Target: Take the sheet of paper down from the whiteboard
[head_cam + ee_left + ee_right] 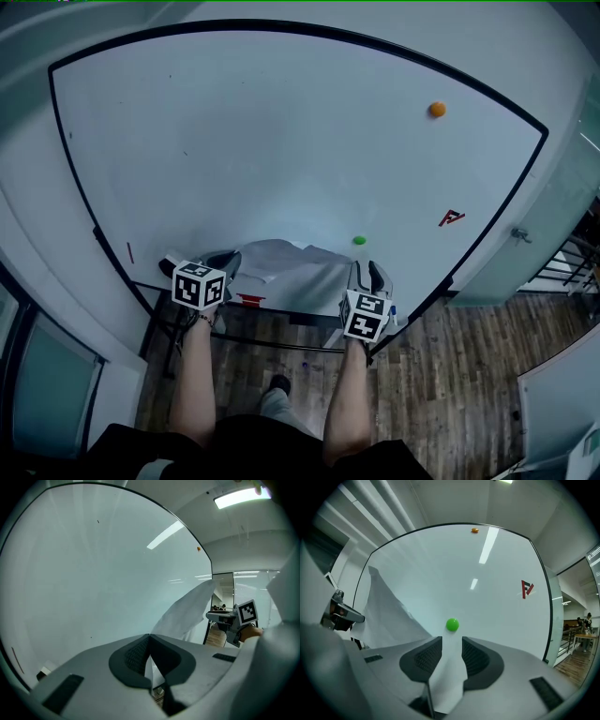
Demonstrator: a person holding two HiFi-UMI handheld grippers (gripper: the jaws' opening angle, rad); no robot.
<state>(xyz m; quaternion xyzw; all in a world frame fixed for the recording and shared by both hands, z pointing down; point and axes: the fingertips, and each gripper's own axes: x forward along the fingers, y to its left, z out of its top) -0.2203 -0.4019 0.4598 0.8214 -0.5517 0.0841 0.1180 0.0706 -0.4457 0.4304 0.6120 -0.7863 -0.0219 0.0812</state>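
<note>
Pinching one side edge of the sheet of paper (pixel 286 267) with the left hand-held gripper (pixel 149 637), pads pressed together on it, presumably to stop it dropping once freed. Holding the right hand-held gripper (pixel 451 641) spread, with the sheet's opposite corner running loose between the pads, not squeezed. Just ahead of those tips, a green magnet (pixel 452 625), apparently pinning that corner to the whiteboard (pixel 281 141) and likely the last hold on it. Hence the slack, bowed hang of paper from one hand-held gripper across to the other, instead of lying flat on the board.

Beyond both, a wide and nearly bare whiteboard. Far above and right of the right hand-held gripper, an orange magnet (pixel 437 109); nearer on its right, a small red mark (pixel 451 217). Underneath, a wood-plank floor (pixel 450 375). Glass partitions at the sides, a strip light (pixel 239 496) overhead.
</note>
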